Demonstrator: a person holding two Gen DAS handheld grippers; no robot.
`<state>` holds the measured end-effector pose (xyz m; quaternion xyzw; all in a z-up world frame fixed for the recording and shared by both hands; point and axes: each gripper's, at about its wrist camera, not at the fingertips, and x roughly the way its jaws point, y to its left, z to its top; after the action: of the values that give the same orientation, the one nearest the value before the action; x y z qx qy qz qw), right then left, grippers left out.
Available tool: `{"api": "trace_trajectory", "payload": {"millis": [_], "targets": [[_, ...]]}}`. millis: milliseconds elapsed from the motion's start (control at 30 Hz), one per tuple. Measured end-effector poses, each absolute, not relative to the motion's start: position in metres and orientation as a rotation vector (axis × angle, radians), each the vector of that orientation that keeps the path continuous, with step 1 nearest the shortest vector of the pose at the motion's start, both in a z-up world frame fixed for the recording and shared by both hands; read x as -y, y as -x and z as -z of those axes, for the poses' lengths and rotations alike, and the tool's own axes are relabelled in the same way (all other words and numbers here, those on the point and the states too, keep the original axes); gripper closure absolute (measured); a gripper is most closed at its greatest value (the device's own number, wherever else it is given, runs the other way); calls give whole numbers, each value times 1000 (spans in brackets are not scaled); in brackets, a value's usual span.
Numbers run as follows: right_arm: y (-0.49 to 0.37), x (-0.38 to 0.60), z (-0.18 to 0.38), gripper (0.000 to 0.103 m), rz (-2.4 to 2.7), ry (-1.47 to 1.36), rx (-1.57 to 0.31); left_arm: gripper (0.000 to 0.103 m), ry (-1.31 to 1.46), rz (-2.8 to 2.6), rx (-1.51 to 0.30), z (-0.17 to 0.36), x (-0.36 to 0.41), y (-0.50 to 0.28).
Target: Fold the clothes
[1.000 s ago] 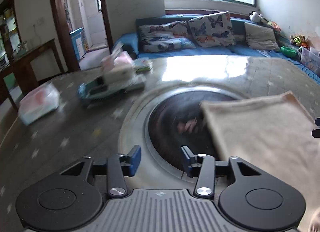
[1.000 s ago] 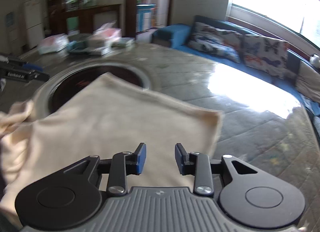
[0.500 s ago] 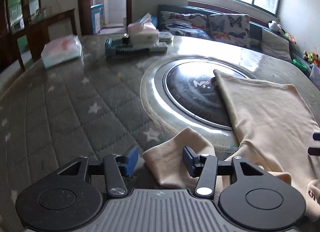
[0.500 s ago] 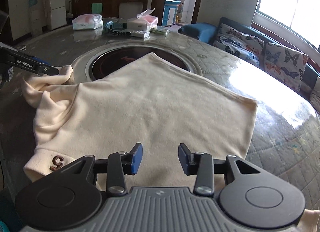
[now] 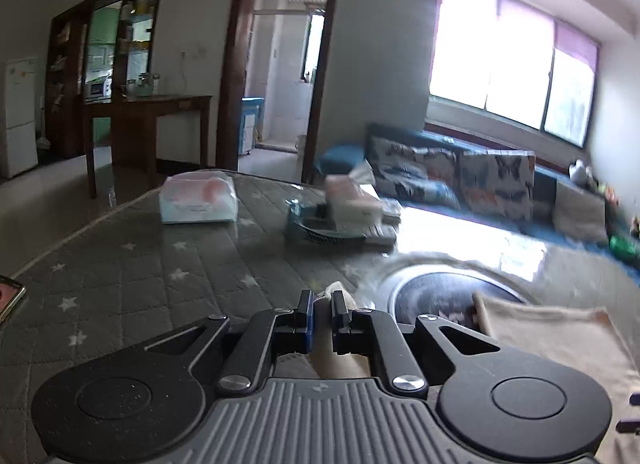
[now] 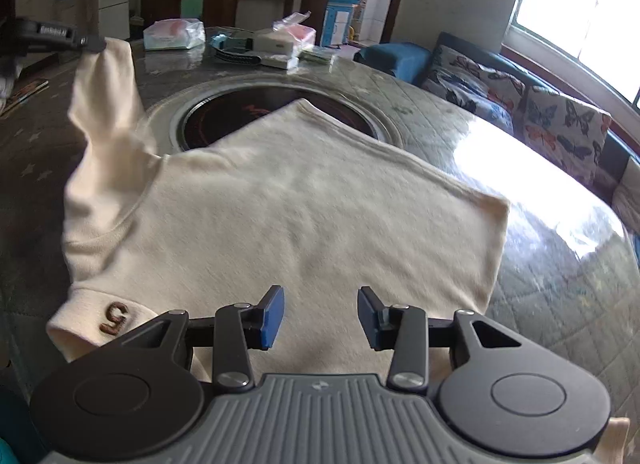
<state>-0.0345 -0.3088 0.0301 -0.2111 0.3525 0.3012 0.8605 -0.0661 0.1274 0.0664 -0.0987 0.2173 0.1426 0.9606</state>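
A cream shirt [image 6: 300, 216] lies spread on the round table, partly over the dark inset hob [image 6: 224, 120]. My left gripper [image 5: 320, 306] is shut on the end of the shirt's sleeve [image 5: 336, 289], and cloth shows between its pads. In the right wrist view the sleeve [image 6: 108, 112] is lifted clear of the table, hanging from the left gripper [image 6: 94, 46] at the upper left. My right gripper [image 6: 320, 312] hovers open just above the shirt's near part, with nothing pinched. A brown emblem [image 6: 116, 314] marks the neckband by its left finger.
The table [image 5: 140, 276] has a grey quilted cover with stars. At its far side sit a tissue pack [image 5: 196, 200] and a tray of boxes [image 5: 340, 220]. A blue sofa with butterfly cushions [image 5: 480, 184] stands beyond. A flat object [image 5: 8, 296] lies at the left edge.
My left gripper closed on the sleeve end and raised it off the table, turning leftward. The right gripper advanced over the shirt, then held still, jaws slightly wider.
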Motion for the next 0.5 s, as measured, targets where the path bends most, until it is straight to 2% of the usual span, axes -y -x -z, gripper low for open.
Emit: {"api": "trace_trajectory", "payload": {"millis": [300,500], "targets": [[44,250,-41,62,-812,496,-697,94,256,-354,-548,-34,-151,68],[42,208,-35,62,-925,476,-707,94,285,-352,-503,-49,-155,79]]}}
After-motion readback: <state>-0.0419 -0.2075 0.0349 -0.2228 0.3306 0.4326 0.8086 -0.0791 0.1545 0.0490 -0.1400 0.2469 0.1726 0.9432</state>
